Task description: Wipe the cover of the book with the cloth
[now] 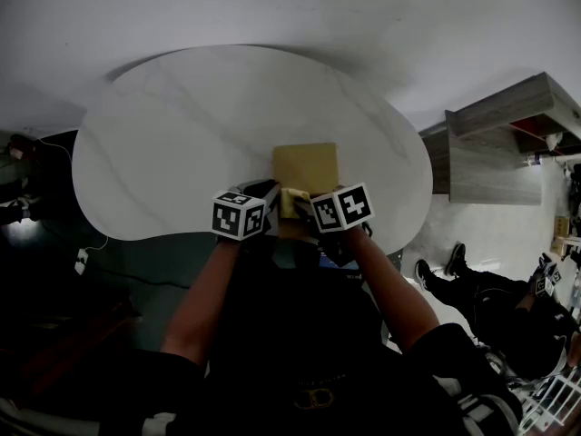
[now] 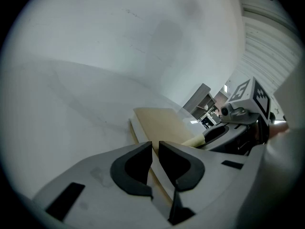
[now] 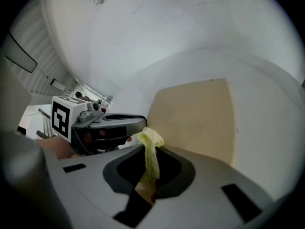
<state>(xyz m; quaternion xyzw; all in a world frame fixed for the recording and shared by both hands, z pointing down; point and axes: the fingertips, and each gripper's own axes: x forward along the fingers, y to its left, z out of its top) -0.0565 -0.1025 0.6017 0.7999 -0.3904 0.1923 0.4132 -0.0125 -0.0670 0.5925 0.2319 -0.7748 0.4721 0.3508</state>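
One book, plain tan cover up, lies flat on the white table near its front edge, with its long axis running away from the person. One yellow-green cloth is bunched in the right gripper, whose fingers pinch it over the book's near end. The left gripper sits at the book's near left edge, its fingers almost together with only a slit between them, gripping nothing. The two grippers are close side by side, and each carries one cube with black-and-white square markers.
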